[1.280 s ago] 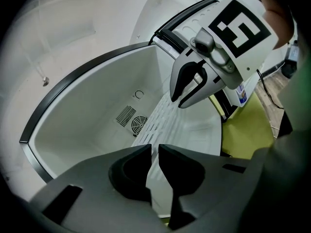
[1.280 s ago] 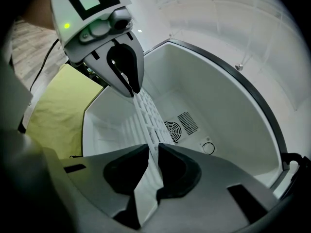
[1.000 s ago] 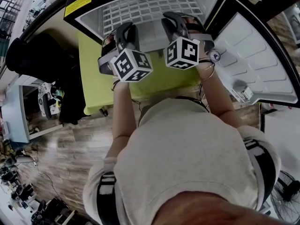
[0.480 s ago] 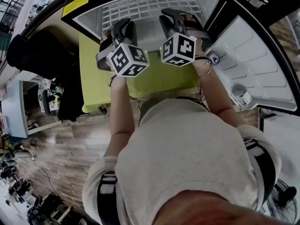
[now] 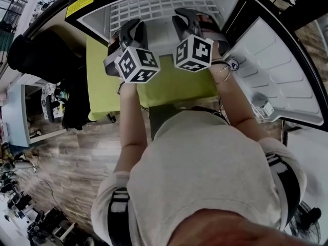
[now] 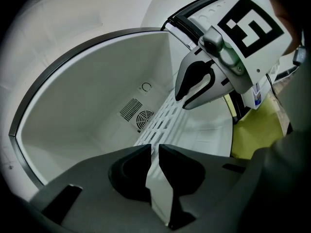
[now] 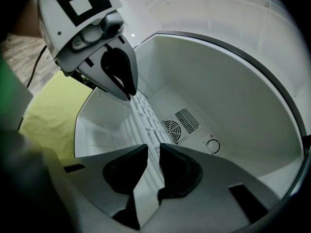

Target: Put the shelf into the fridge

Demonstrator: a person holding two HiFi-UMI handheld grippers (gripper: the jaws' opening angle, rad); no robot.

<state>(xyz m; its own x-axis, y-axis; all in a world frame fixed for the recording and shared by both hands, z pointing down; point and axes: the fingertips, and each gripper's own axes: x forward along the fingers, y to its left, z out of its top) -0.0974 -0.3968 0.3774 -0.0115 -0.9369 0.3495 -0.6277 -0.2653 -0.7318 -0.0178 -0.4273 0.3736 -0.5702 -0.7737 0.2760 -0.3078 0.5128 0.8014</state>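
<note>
Left gripper [image 6: 154, 149]: fingers [image 6: 129, 171] nearly together, pinching the front edge of the white shelf [image 5: 159, 6]. The thin plate fills the narrow gap between the pads. Right gripper [image 7: 153, 152]: fingers [image 7: 181, 171] grip the same front edge, farther along to the person's right. They have just been easing apart a little, with the shelf edge between them and both pads against it. The two grippers sit side by side at the mouth of the fridge [image 5: 82, 4], near each other but not touching. The shelf lies roughly level. Its slotted rear part is inside the white cavity and runs toward the back wall, where a round fan grille [image 6: 144, 116] and a small dial [image 7: 212, 145] show. Its plain front strip is at the opening, between the fingers. Whether the shelf's sides rest on any ledge cannot be made out. The fridge stands on a yellow-green tabletop [image 5: 102, 91]. Its door [image 5: 277, 70] is swung wide open on the person's right.
</note>
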